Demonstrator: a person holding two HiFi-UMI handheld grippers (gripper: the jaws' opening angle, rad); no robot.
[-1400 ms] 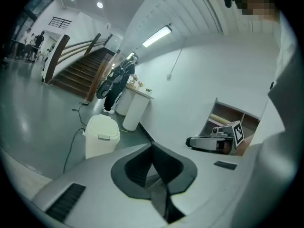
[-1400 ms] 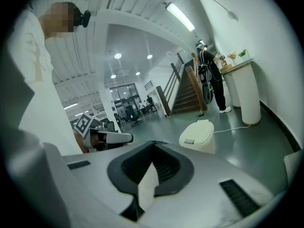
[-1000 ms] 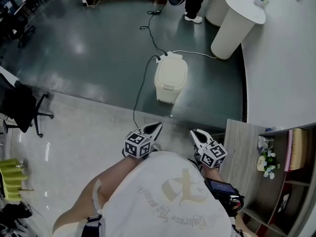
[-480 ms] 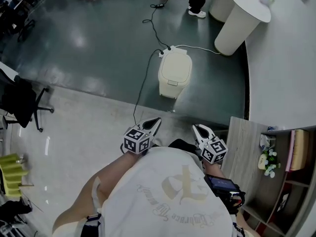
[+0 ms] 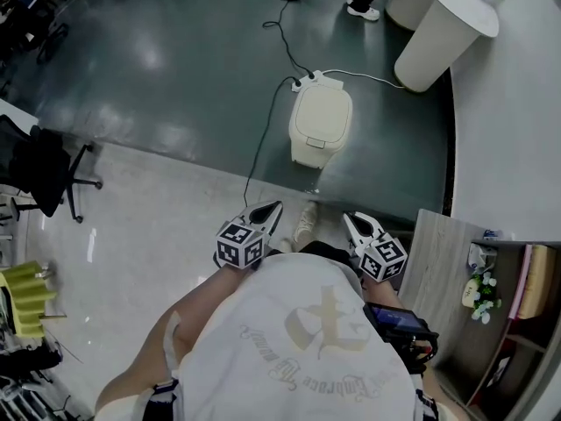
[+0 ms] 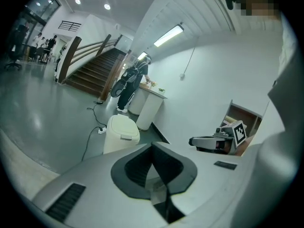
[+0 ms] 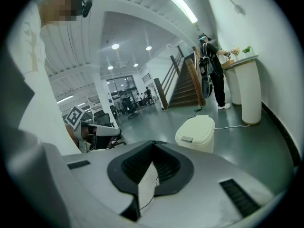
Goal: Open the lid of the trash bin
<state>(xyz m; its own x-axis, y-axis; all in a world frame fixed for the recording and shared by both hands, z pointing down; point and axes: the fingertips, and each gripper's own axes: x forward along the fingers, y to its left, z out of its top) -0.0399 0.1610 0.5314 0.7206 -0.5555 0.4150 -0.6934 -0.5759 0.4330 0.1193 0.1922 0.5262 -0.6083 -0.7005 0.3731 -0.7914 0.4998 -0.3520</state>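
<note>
Left gripper view shows our left gripper (image 6: pixel 152 146) with its jaws pressed together at the tips and nothing between them. Right gripper view shows the right gripper (image 7: pixel 152 144) the same way, closed and empty. Seen from the head view, we hold both low in front of the body, side by side, tips pointing forward. We judge this is a carrying pose, since the bin (image 5: pixel 321 123) is well out of reach and there is nothing to grip yet. It stands ahead of us on the dark floor (image 5: pixel 175 77), roughly in line with the gap between the grippers. The bin is cream, rounded and squat. Its domed lid (image 5: pixel 322 110) lies flat and closed, with a small tab (image 7: pixel 189 138) on the front edge facing us. A cable (image 5: pixel 263 139) runs along the floor just beside the bin's left side.
</note>
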